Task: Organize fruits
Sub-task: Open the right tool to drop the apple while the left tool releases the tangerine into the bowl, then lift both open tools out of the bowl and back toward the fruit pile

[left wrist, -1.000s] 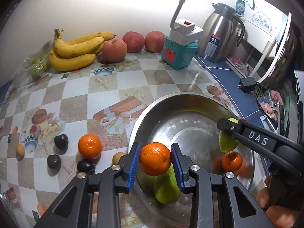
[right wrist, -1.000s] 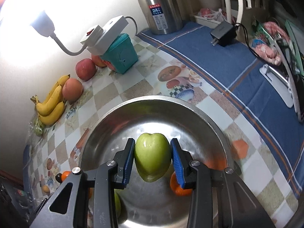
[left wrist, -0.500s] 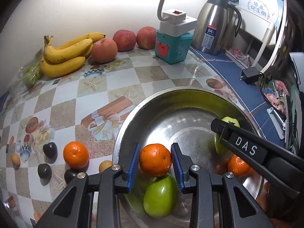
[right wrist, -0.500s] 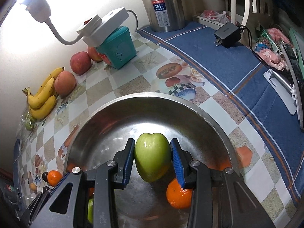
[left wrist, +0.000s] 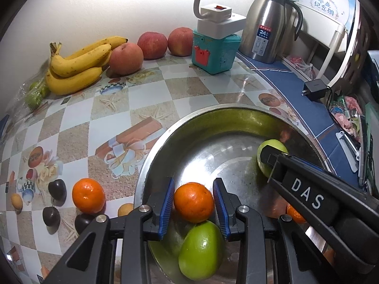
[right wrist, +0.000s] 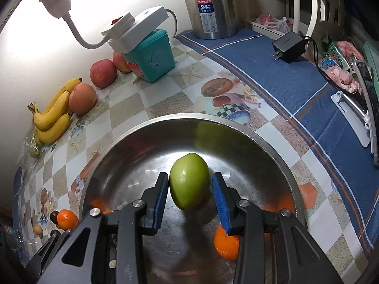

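A steel bowl (left wrist: 165,142) (right wrist: 272,146) sits on the patterned tablecloth. My left gripper (left wrist: 193,202) is over the bowl's near rim; an orange (left wrist: 193,201) sits between its blue pads with small gaps at both sides. A green fruit (left wrist: 201,252) lies in the bowl below it. My right gripper (right wrist: 190,193) is open inside the bowl, and a second green fruit (right wrist: 189,181) (left wrist: 267,150) rests on the bowl floor between its pads. Another orange (right wrist: 226,245) lies in the bowl under the right finger.
On the cloth left of the bowl are an orange (left wrist: 88,198), dark plums (left wrist: 56,188) and small yellow fruits (left wrist: 16,202). Bananas (left wrist: 78,64), peaches (left wrist: 151,45), a teal box (left wrist: 215,52) with a lamp, and a steel kettle (left wrist: 267,21) stand along the wall.
My right gripper has opened and let the green fruit down onto the bowl floor. My left gripper's pads have parted slightly from the orange and moved lower over the bowl.
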A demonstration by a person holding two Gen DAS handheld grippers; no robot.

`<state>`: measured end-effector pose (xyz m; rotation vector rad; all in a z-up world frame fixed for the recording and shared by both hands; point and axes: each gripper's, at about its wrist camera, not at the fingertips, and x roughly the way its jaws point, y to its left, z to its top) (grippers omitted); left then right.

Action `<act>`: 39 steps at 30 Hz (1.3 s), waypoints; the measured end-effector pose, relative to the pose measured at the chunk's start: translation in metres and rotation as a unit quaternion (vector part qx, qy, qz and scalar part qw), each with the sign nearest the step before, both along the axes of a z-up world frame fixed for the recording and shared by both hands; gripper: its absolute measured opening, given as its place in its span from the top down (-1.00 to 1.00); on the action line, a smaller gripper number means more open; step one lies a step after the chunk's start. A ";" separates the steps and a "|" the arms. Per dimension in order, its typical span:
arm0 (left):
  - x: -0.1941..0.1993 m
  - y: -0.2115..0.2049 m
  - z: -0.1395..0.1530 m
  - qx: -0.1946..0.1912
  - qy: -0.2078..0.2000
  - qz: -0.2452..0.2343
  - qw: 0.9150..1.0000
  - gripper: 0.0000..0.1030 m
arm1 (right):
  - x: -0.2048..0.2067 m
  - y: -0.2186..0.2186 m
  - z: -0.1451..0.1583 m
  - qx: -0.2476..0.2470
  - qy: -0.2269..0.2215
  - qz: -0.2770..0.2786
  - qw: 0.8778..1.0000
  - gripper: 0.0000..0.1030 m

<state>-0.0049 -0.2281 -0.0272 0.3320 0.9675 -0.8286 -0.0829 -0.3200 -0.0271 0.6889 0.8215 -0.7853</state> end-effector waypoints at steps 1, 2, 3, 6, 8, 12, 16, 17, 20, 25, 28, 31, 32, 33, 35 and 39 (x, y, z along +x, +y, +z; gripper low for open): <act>0.000 0.000 0.002 -0.002 -0.001 -0.001 1.000 0.26 | 0.000 0.001 0.001 0.000 0.000 0.001 1.000 0.21; 0.000 0.000 0.004 -0.005 -0.001 -0.001 1.000 0.25 | 0.001 0.001 0.003 0.000 0.000 0.001 1.000 0.19; 0.000 0.001 0.006 -0.007 0.000 -0.002 1.000 0.19 | 0.001 0.001 0.004 -0.001 -0.002 0.000 1.000 0.17; 0.000 0.002 0.012 -0.011 0.000 -0.003 1.000 0.08 | -0.002 0.003 0.014 -0.009 -0.009 -0.002 1.000 0.13; 0.000 0.002 0.015 -0.012 -0.002 -0.003 1.000 0.08 | -0.003 0.004 0.020 -0.014 -0.013 -0.003 1.000 0.13; 0.003 0.007 0.027 -0.017 -0.003 0.000 1.000 -0.10 | -0.005 0.007 0.033 -0.024 -0.022 -0.005 0.999 0.13; 0.011 0.016 0.037 -0.014 -0.002 0.016 1.000 -0.19 | -0.009 0.009 0.046 -0.031 -0.031 -0.006 0.999 0.13; 0.014 0.019 0.039 -0.010 -0.002 0.024 1.000 -0.20 | -0.009 0.010 0.048 -0.031 -0.032 -0.006 0.999 0.13; 0.021 0.030 0.045 -0.003 -0.004 0.048 0.999 -0.30 | -0.012 0.012 0.052 -0.029 -0.033 -0.006 0.999 0.13; 0.035 0.054 0.054 0.002 0.006 0.095 0.995 -0.43 | -0.011 0.017 0.051 -0.018 -0.023 0.003 1.000 0.13; 0.042 0.066 0.053 0.014 0.017 0.121 0.992 -0.45 | -0.009 0.022 0.049 -0.011 -0.014 0.011 1.000 0.13; 0.049 0.080 0.048 0.033 0.039 0.149 0.987 -0.45 | -0.007 0.027 0.046 -0.002 -0.006 0.020 1.000 0.13; 0.051 0.085 0.046 0.038 0.049 0.158 0.985 -0.45 | -0.006 0.029 0.045 0.002 -0.005 0.023 1.000 0.13; 0.053 0.089 0.045 0.042 0.056 0.166 0.984 -0.45 | -0.005 0.031 0.045 0.005 -0.003 0.026 1.000 0.13; 0.057 0.098 0.044 0.045 0.069 0.179 0.980 -0.45 | -0.004 0.034 0.045 0.006 0.005 0.029 1.000 0.13; 0.061 0.112 0.045 0.039 0.092 0.196 0.975 -0.46 | 0.000 0.043 0.044 0.009 0.014 0.040 0.999 0.13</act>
